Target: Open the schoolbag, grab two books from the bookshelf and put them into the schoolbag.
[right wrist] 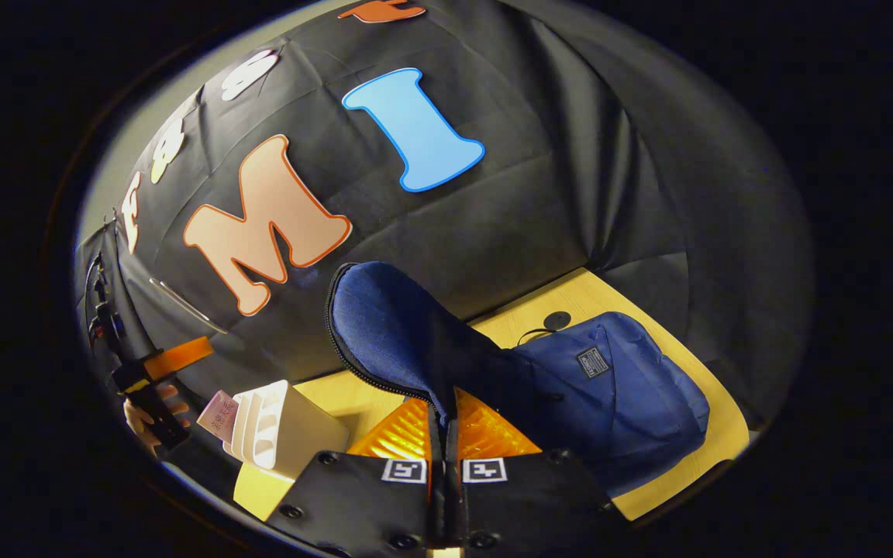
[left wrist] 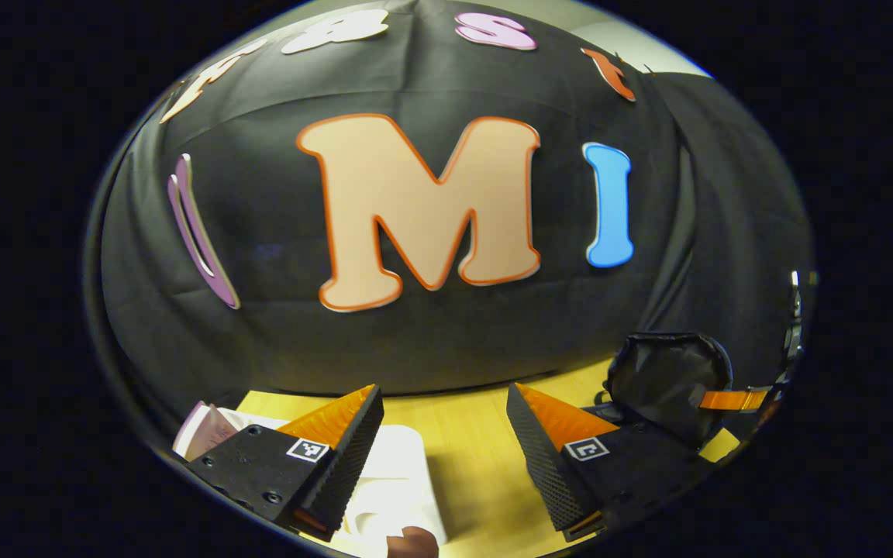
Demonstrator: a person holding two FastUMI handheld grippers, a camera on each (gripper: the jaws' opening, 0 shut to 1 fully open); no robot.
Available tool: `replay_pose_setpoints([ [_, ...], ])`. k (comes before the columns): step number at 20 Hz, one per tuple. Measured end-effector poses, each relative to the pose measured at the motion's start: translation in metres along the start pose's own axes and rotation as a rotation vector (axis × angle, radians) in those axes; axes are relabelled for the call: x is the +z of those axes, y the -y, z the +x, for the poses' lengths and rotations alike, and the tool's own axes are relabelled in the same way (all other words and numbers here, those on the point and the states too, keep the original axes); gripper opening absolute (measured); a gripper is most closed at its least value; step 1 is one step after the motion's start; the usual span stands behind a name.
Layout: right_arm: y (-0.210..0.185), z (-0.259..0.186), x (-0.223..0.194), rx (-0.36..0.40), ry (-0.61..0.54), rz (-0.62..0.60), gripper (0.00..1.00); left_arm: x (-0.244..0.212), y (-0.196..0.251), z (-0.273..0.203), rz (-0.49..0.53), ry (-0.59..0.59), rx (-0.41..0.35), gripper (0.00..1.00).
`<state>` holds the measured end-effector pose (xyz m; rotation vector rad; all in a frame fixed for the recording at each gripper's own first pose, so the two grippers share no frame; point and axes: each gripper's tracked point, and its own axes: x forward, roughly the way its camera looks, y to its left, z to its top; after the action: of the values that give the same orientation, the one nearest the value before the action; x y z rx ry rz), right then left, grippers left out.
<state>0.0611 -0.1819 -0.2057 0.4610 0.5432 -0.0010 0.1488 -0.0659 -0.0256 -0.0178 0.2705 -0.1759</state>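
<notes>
The blue schoolbag (right wrist: 609,387) lies on the yellow table (right wrist: 570,298). My right gripper (right wrist: 444,415) is shut on the bag's flap (right wrist: 392,333), which stands lifted with its zipper edge showing. In the left gripper view the raised flap (left wrist: 667,376) looks dark at the right. My left gripper (left wrist: 444,438) is open with nothing between its fingers, hovering above the white bookshelf (left wrist: 396,473). That bookshelf (right wrist: 284,426) stands left of the bag, with a pink book (right wrist: 218,418) at its far side. The pink book (left wrist: 202,430) also shows at the lower left.
A hand (right wrist: 140,418) holds the left gripper (right wrist: 152,380) beside the bookshelf. A small black round disc (right wrist: 556,319) lies on the table behind the bag. The black cloth wall closes the table's back and sides.
</notes>
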Motion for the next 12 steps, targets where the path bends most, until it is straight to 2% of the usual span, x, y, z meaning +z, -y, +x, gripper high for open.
replay_pose_setpoints([
  [3,0.001,-0.001,0.001,-0.012,0.007,0.003,0.05,0.022,-0.058,-0.013,0.004,0.030,0.055,0.94],
  [12,0.002,0.002,-0.001,-0.048,0.017,0.020,0.05,0.010,-0.216,-0.026,0.010,-0.049,0.162,0.94],
])
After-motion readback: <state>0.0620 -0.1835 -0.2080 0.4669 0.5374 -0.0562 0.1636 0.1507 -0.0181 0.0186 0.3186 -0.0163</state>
